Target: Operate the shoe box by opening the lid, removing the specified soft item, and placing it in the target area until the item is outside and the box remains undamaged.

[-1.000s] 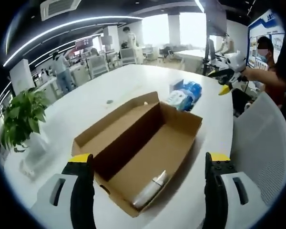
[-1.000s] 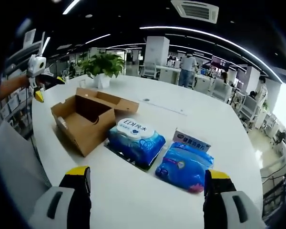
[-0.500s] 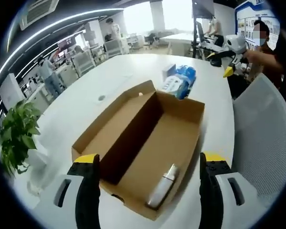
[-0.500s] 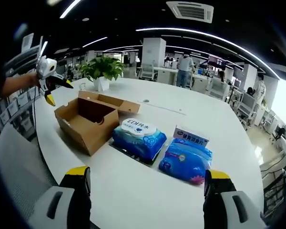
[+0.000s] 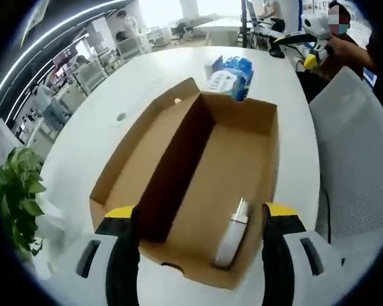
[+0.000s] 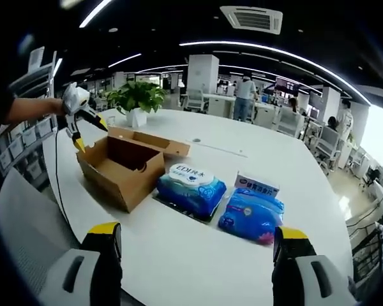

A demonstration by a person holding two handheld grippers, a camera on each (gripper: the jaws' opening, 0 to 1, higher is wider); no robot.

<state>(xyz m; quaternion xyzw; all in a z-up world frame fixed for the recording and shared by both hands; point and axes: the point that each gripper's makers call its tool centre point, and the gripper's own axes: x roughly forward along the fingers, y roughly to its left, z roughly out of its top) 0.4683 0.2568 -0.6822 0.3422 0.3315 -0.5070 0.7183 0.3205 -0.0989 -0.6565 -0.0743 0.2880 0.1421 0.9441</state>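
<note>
Left gripper view looks down into the open box (image 5: 198,191) on the white bench (image 5: 102,146); a slim white item (image 5: 230,239) lies inside, near its end wall, between the left claw's (image 5: 198,223) spread, empty jaws; right gripper view shows the right claw (image 6: 191,245) spread and empty, two blue packs (image 6: 220,204) just beside the box (image 6: 121,169), and a plant (image 6: 135,99) beyond.
</note>
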